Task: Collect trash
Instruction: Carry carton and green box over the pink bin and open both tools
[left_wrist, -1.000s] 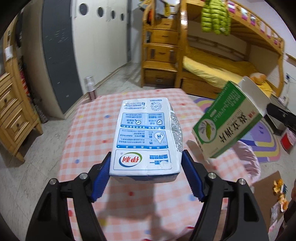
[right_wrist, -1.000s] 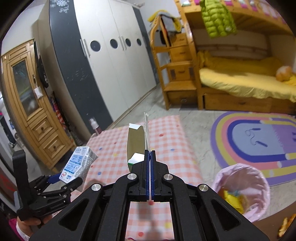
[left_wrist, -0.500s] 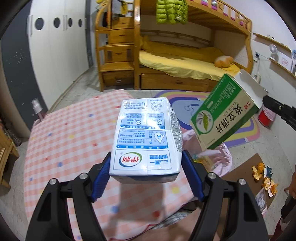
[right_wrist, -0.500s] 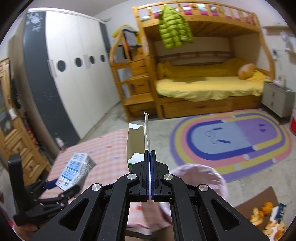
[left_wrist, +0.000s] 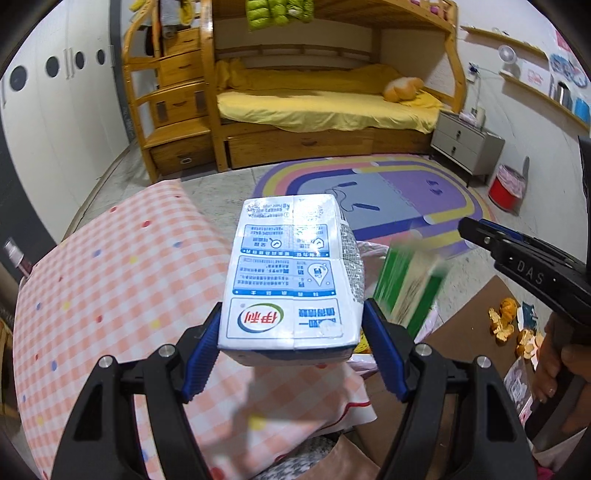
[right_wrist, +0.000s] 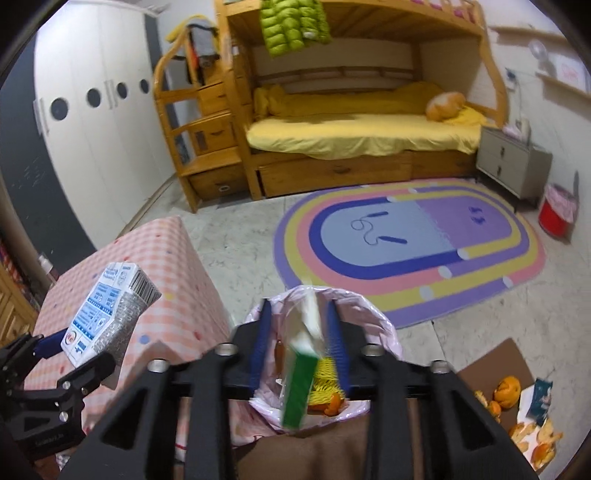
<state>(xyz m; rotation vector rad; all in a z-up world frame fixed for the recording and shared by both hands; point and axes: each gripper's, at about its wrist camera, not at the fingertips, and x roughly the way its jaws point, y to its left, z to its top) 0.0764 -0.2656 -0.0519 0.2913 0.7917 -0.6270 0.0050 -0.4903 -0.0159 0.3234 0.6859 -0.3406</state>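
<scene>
A wooden bunk bed (right_wrist: 354, 122) with yellow bedding fills the back of the room — a green puffer jacket (right_wrist: 291, 26) hangs from its upper rail. Wooden drawer steps (right_wrist: 207, 136) stand at its left, beside a white wardrobe (right_wrist: 96, 122) with round holes. A rainbow-striped oval rug (right_wrist: 413, 243) lies on the pale floor — a grey nightstand (right_wrist: 513, 170) sits at its right. The desk (left_wrist: 103, 295) wears a pink checked cloth.
</scene>
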